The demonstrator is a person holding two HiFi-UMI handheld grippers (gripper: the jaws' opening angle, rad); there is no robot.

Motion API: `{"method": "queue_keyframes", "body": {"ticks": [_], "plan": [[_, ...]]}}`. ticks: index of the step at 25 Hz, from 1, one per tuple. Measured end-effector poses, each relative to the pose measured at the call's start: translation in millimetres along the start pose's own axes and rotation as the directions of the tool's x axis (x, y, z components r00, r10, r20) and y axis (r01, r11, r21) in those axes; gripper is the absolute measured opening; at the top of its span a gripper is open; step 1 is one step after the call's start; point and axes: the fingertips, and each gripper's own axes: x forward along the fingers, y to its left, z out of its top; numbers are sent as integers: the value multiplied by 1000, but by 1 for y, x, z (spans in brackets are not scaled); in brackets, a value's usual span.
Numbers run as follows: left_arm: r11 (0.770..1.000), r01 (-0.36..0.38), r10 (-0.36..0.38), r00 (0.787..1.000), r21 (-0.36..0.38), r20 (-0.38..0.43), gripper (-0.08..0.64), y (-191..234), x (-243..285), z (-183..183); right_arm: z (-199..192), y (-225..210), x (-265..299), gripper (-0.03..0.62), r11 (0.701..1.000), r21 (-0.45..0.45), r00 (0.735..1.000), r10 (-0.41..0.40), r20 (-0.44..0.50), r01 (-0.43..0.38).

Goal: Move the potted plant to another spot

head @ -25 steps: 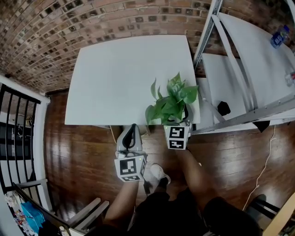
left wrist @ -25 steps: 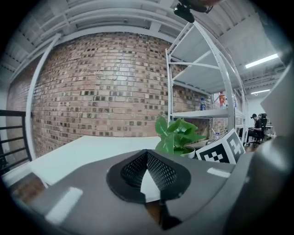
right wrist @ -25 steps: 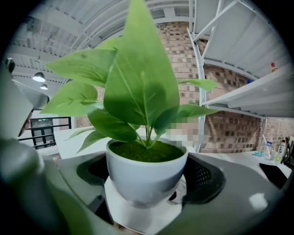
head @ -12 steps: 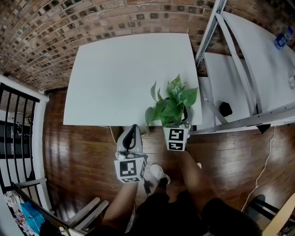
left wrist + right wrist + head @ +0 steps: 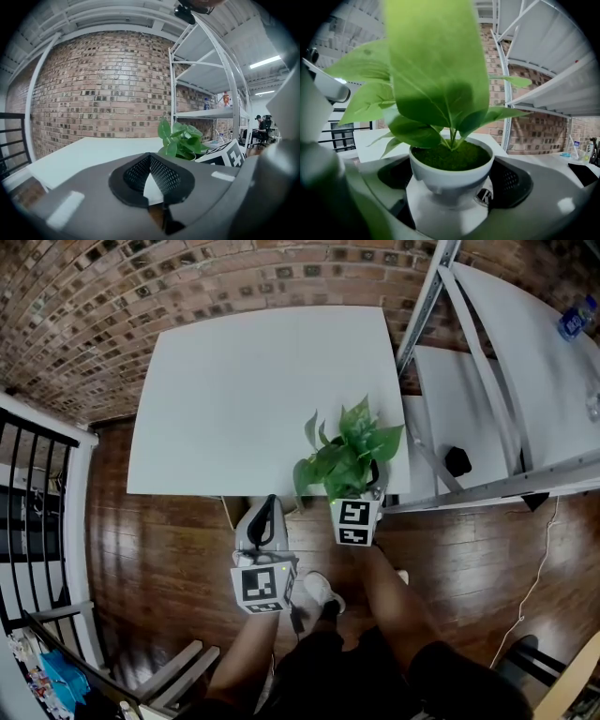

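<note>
your right claw (image 5: 451,185) is clamped on the potted plant (image 5: 347,454), one jaw on each side of the white pot, and the leaves fill most of the right gripper view. your left claw (image 5: 150,158) has its jaws together on nothing and hangs over the wood floor (image 5: 169,559), just off the near edge of the worktop (image 5: 244,390). the plant is at the near right corner of the worktop; i cannot tell whether the pot rests on the surface or is just clear of it. this looks like the start of the carry: grip made, the new spot not yet reached. the next move calls for a level lift, then a sweep left or away from you over the bare white top. go slowly, since the tall leaves make the load top-heavy. mind the metal shelf rack (image 5: 487,362) close on the right; its slanted upright is near the leaves. a brick wall (image 5: 141,287) runs behind the worktop.
</note>
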Motion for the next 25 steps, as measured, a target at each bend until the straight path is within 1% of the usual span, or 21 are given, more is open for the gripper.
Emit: {"method": "queue_keyframes", "body": {"ticks": [3, 6, 8, 9, 11, 12, 13, 14, 16, 17, 18, 19, 22, 25], "plan": [[1000, -4, 4, 1000, -7, -5, 15, 0, 0, -2, -2, -2, -10, 515, 1000, -3, 1000, -16, -8, 16], [1000, -17, 17, 1000, -16, 0, 17, 0, -3, 2, -3, -7, -38, 515, 999, 23, 999, -28, -28, 29], [999, -25, 25, 1000, -24, 3, 17, -6, -8, 9, 2, -10, -68, 515, 999, 33, 999, -19, -39, 20], [999, -29, 29, 1000, -34, 3, 17, -9, -12, 12, 9, -11, -85, 491, 1000, 26, 999, -8, -32, 9], [997, -43, 44, 999, -57, 12, 17, -16, -20, 23, 39, -11, -120, 410, 1000, 3, 1000, 13, 26, -13], [997, -49, 50, 998, -62, 24, 17, -20, -24, 29, 57, -11, -134, 349, 1000, -8, 998, 23, 63, -22], [997, -51, 53, 998, -60, 38, 15, -24, -28, 34, 74, -11, -144, 301, 999, -22, 995, 30, 99, -28], [998, -49, 52, 997, -50, 50, 17, -29, -31, 38, 89, -11, -153, 237, 999, -39, 991, 33, 128, -28], [999, -46, 48, 997, -20, 66, 15, -42, -37, 45, 109, -12, -164, 119, 998, -55, 986, 26, 163, -17], [999, -44, 45, 996, -10, 71, 15, -47, -39, 50, 115, -14, -168, 39, 999, -45, 985, 19, 172, -11], [999, -39, 39, 996, -9, 76, 15, -54, -40, 57, 121, -16, -170, 10, 1000, -28, 984, 11, 176, -6], [999, -32, 32, 996, -9, 85, 16, -60, -40, 65, 127, -19, -172, 2, 1000, -13, 984, 6, 181, -4], [1000, -19, 19, 993, 1, 115, 16, -77, -42, 88, 147, -24, -181, 2, 1000, -10, 980, 15, 198, -13], [999, -40, 37, 993, 23, 116, 15, -83, -48, 95, 159, -23, -191, 2, 999, -15, 979, 49, 200, -47]]}}
